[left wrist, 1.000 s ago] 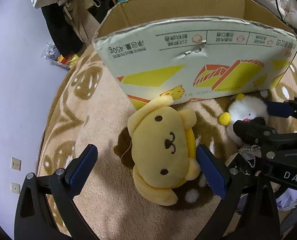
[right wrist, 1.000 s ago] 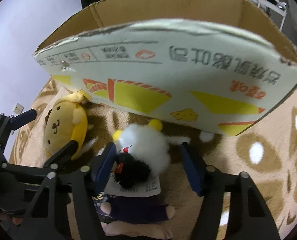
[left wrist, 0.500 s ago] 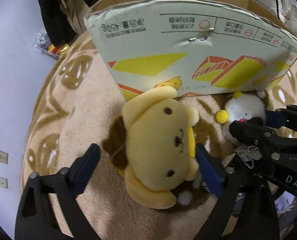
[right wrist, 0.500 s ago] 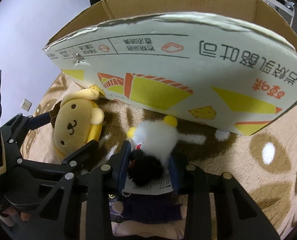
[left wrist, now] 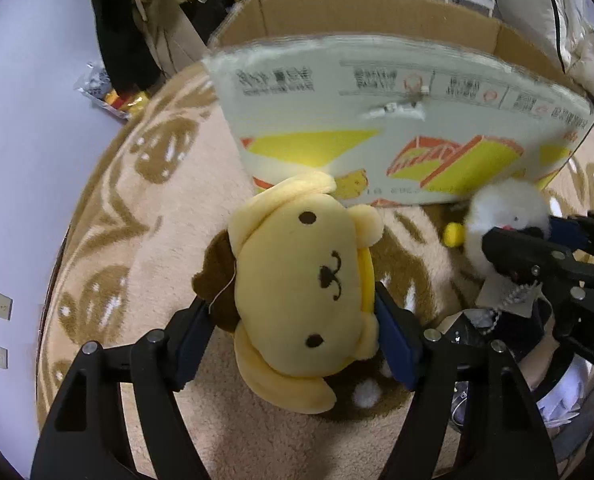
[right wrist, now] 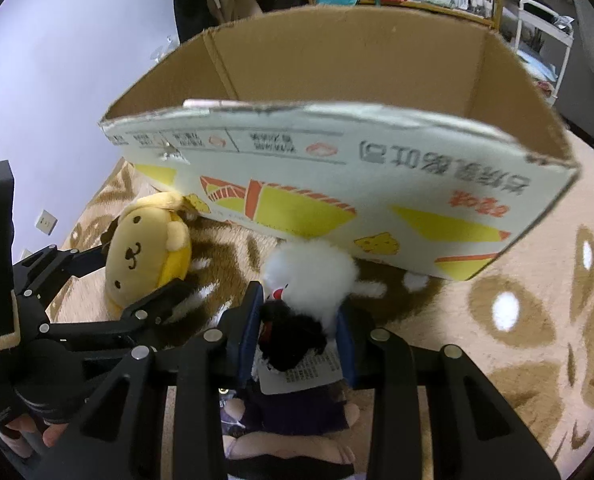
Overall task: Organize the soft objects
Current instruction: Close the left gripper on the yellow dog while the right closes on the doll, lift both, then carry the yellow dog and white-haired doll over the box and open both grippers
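The yellow dog plush (left wrist: pixel 301 292) now sits squarely between the jaws of the left gripper (left wrist: pixel 293 336), where a second ago those jaws stood wide on either side of it with clear gaps. They have just been closing, and in the left wrist view both blue pads now press into the toy's sides near its lower half; its head pokes out ahead of the jaws toward the cardboard box (right wrist: pixel 337 80). The white fluffy plush (right wrist: pixel 311 280) is clamped in the right gripper (right wrist: pixel 297 332): those jaws were open around it a second ago and are now closed tight on its dark lower part, with the paper tag (right wrist: pixel 301 372) hanging just behind the pads. The white toy also looks to sit a little higher against the box's printed front wall than before, so it seems to be coming off the patterned rug (right wrist: pixel 517 320).

For the task, this reads as both grasps being made at once. The right one looks secure; the left may yet need to squeeze further, since the yellow toy is broad and soft. The open box stands directly ahead of both sets of jaws, just beyond the toys, and its front wall is the thing to clear next. A dark-clothed doll (right wrist: pixel 293 420) lies beneath the right jaws, not gripped.
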Motion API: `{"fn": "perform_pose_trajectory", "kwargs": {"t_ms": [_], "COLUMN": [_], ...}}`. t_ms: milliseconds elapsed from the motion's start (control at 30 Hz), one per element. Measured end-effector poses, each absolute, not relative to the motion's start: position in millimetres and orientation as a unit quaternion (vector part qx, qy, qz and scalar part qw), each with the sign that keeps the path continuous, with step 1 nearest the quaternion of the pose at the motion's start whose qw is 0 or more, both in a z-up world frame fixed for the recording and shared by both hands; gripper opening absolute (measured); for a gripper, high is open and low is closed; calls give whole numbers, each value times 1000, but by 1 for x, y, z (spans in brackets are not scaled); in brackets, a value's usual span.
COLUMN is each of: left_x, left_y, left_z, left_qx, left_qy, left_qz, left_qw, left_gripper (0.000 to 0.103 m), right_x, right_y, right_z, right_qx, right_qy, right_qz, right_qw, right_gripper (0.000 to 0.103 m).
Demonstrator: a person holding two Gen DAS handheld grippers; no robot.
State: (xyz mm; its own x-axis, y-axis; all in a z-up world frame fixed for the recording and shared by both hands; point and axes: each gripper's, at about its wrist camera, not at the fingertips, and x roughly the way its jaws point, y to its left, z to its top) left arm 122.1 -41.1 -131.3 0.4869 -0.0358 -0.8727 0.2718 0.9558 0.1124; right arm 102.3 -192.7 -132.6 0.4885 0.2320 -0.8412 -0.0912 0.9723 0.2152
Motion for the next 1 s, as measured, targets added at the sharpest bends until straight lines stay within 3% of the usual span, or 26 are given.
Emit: {"fn": "perform_pose_trajectory", "kwargs": {"t_ms": [300,767,1000], "left_x": [104,63,58], "left_y": [-28,-30,-33], "left_z": [-97,-41,-23], "left_qx": [83,101,103], "left_qy": [444,313,283], "left_qz": [-78,-63,-69], "left_qw": [889,942,951], "left_gripper": [74,74,74], "right_x": [80,48,48], "right_y": [-200,-210,-215], "right_z": [-102,-51,-32], "right_qx": [65,38,42], "right_qy": [453,355,325], "right_qz": [76,37,40], "right_qw": [886,933,944], "right_gripper": [35,35,35]}}
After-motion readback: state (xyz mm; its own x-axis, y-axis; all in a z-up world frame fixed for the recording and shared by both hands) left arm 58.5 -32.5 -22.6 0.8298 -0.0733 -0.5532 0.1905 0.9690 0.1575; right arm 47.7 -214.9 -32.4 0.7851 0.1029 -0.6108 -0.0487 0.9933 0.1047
